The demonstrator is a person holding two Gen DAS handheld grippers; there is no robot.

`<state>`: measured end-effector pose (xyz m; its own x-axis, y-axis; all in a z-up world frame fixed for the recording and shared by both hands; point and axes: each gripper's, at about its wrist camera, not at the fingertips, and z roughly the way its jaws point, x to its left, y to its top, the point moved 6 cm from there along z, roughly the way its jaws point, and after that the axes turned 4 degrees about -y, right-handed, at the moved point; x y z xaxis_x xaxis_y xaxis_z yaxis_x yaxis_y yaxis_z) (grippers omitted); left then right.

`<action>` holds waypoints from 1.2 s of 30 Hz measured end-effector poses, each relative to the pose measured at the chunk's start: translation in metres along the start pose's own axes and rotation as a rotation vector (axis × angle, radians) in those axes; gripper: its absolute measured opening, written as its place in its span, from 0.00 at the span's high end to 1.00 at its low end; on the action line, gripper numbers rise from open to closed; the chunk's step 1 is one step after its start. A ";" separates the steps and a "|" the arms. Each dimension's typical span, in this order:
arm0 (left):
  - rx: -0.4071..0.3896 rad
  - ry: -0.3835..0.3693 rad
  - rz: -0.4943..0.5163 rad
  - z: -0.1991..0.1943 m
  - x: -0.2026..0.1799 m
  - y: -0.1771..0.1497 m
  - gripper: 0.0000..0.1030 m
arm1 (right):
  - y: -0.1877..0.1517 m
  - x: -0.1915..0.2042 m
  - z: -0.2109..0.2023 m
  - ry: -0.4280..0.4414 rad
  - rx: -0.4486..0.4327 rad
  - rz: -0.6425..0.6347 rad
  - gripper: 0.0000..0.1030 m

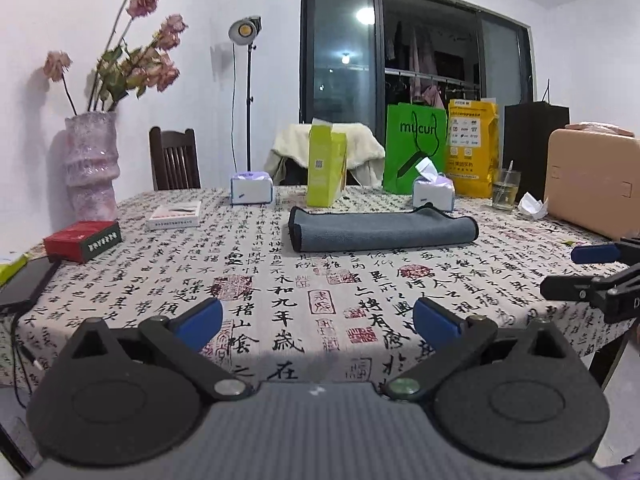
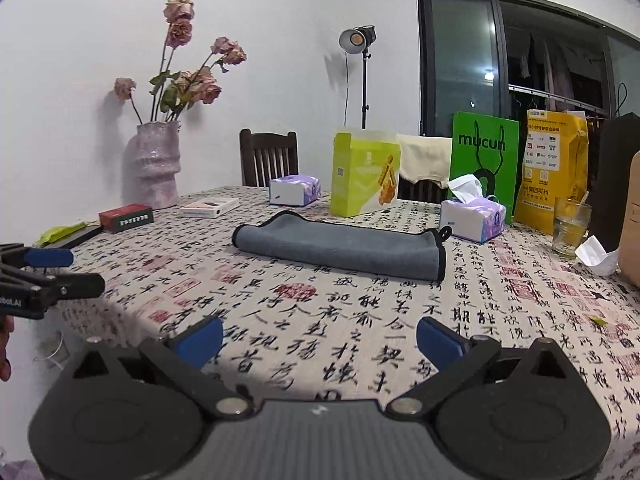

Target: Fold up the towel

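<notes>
Towel (image 1: 382, 229) far edge hidden by its fold, one only; left gripper (image 1: 318, 322) and right gripper (image 2: 319, 338) both spread, empty; two tissue packs (image 1: 251, 188) (image 1: 434, 192).

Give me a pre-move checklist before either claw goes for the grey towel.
1. Left claw open, nothing held: ok.
2. Right claw open, nothing held: ok.
3. Grey towel lying flat on the tablecloth, already folded over into a long strip: ok.
4. Near edge of towel free of clutter: ok.
5. Tissue box close to towel's far right corner: not ok, watch it.
6. Towel layers aligned underneath: cannot tell.
</notes>
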<state>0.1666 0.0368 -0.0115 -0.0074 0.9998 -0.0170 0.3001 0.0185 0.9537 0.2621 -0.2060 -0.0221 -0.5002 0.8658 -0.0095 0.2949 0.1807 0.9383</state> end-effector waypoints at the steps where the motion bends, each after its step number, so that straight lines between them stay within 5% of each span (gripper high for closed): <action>1: -0.003 -0.002 -0.007 -0.005 -0.001 -0.001 0.00 | -0.002 0.002 -0.005 0.002 -0.001 -0.002 0.00; 18: 0.016 -0.023 -0.001 -0.060 -0.019 -0.034 0.00 | -0.033 0.016 -0.084 -0.048 -0.028 0.023 0.00; 30: 0.014 -0.049 0.015 -0.082 -0.029 -0.045 0.00 | -0.057 0.038 -0.111 0.040 -0.040 0.073 0.00; 36: 0.012 -0.053 0.037 -0.086 -0.036 -0.046 0.00 | -0.056 0.042 -0.127 0.008 -0.087 0.081 0.00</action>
<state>0.0710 -0.0004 -0.0287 0.0544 0.9985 0.0015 0.3106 -0.0184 0.9504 0.1210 -0.2390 -0.0312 -0.4841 0.8722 0.0699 0.2632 0.0690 0.9623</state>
